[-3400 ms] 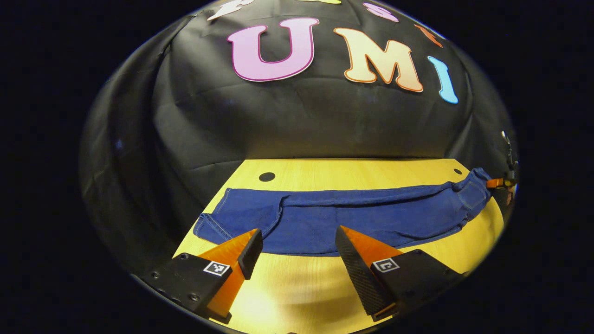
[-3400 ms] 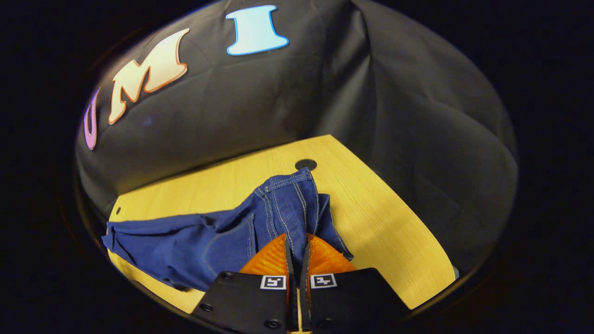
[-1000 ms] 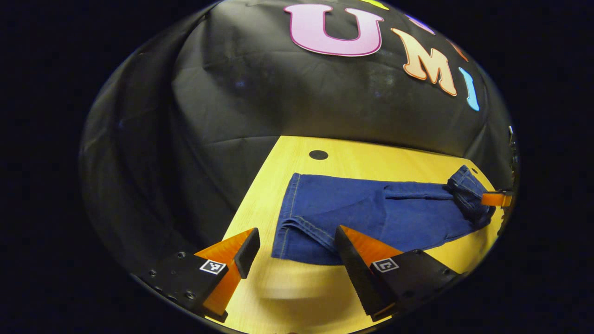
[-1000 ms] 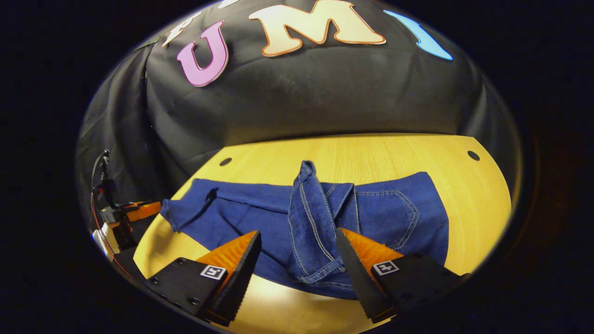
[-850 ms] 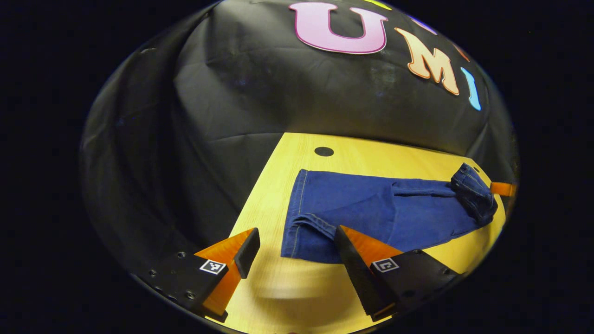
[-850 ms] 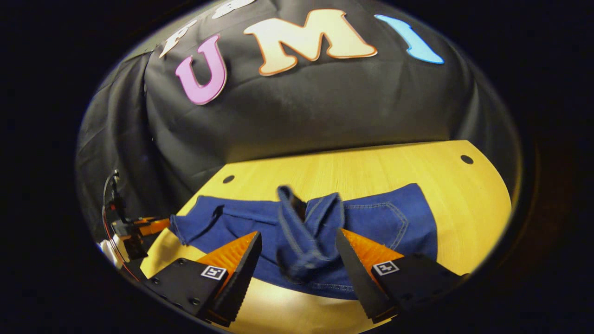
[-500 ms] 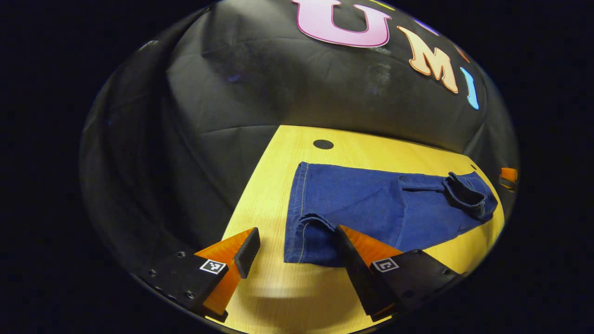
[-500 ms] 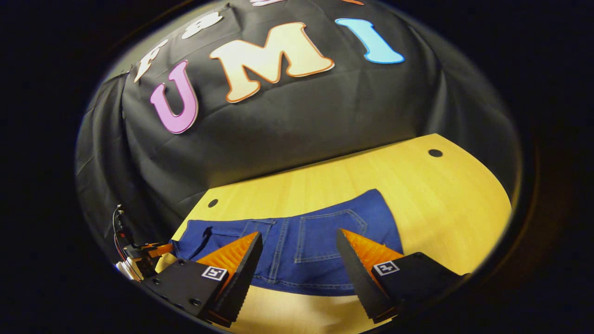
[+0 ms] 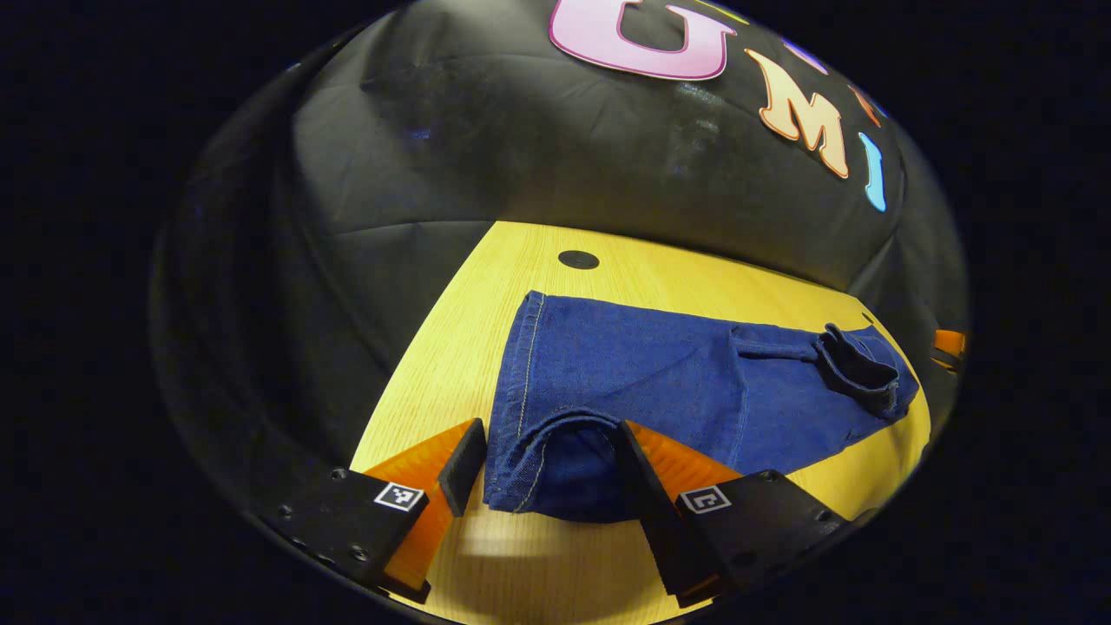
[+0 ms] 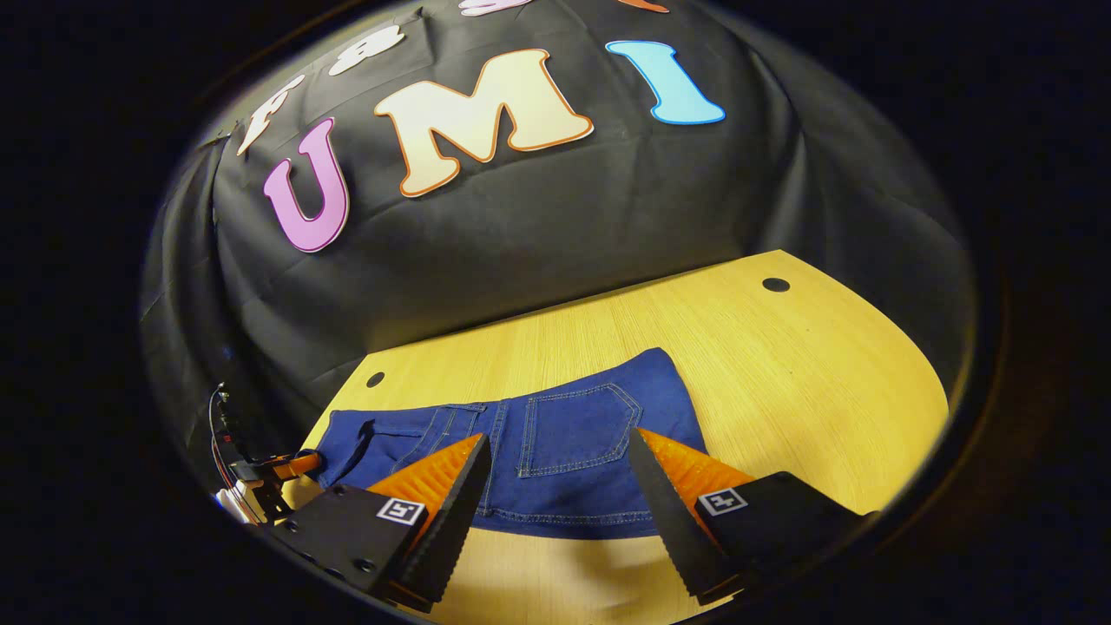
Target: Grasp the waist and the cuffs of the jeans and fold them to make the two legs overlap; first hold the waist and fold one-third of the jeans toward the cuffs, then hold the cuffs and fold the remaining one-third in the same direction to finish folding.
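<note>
The blue jeans [image 9: 660, 382] lie across the yellow wooden table [image 9: 451, 347], legs overlapped. In the left gripper view the cuff end [image 9: 547, 469] sits between the fingers of my left gripper [image 9: 548, 473], which stands open around it at table level. The waist [image 9: 855, 365] lies folded back over the legs at the far right. In the right gripper view the folded waist part with its back pocket [image 10: 573, 430] lies flat just beyond my right gripper [image 10: 560, 495], which is open and holds nothing. My left gripper [image 10: 273, 469] shows at the far left there.
The table [image 10: 781, 373] has small dark holes near its back corners [image 10: 775, 285] [image 9: 578, 259]. Black cloth walls close the booth behind and at the sides. Bare wood lies to the right of the jeans in the right gripper view.
My right gripper laid the waist over the legs, let it go and drew back. My left gripper moved forward, so the cuffs now sit between its fingers.
</note>
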Available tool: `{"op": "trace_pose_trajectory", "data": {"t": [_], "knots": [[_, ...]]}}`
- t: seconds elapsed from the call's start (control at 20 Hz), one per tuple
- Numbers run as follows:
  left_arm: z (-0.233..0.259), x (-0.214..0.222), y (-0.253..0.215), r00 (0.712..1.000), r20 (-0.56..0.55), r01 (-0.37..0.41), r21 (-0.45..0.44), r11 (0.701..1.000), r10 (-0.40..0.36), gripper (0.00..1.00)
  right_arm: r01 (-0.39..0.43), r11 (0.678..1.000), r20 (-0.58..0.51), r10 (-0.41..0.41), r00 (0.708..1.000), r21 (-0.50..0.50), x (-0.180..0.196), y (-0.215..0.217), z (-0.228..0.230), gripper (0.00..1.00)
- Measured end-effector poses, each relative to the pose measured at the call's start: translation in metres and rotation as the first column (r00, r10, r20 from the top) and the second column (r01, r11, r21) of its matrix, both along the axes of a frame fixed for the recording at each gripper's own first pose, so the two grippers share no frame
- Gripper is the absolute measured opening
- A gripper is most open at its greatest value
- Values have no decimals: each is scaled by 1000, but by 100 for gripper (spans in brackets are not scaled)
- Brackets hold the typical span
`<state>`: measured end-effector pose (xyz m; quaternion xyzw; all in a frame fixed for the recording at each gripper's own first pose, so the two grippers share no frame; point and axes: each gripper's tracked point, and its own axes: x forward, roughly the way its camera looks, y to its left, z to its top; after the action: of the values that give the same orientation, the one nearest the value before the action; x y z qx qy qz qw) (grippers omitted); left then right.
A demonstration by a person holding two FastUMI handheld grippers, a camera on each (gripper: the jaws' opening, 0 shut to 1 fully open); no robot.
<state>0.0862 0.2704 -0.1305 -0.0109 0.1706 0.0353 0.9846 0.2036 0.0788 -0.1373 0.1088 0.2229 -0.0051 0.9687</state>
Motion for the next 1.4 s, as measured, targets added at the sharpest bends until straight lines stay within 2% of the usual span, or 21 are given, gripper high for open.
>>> {"op": "trace_pose_trajectory", "data": {"t": [0.15,0.25,0.3,0.45,0.5,0.7,0.8,0.9,1.05,1.4], "knots": [[-2,2,7,999,-2,-33,13,999,33,84,2,1000,-5,-2,1000,4,-2,0,-1,98],[-1,0,16,998,3,-58,23,998,58,62,3,1000,-9,-3,1000,7,-3,0,-3,98],[-3,0,15,999,1,-54,22,998,54,43,3,1000,-9,-3,1000,7,-3,-1,-3,98],[-3,1,6,1000,5,-29,-1,1000,29,28,7,1000,-7,-7,1000,10,-2,-1,-2,98],[-2,2,4,1000,5,-22,-7,1000,22,16,9,1000,-6,-9,1000,11,-3,-1,-2,98],[-2,2,1,1000,-3,-9,-6,1000,9,0,19,1000,-2,-19,1000,7,-4,-5,0,98],[-1,-1,-2,999,-33,3,17,1000,-3,0,28,1000,5,-28,1000,9,-5,-6,3,98],[8,-4,-8,999,-37,9,4,1000,-9,0,33,999,17,-34,999,14,-6,-9,8,98],[39,-8,-23,1000,24,13,-55,998,-11,0,36,999,35,-36,999,21,-7,-18,17,98],[106,-12,-90,994,113,-1,-92,996,12,0,7,997,53,-11,999,78,-15,-66,37,98]]}}
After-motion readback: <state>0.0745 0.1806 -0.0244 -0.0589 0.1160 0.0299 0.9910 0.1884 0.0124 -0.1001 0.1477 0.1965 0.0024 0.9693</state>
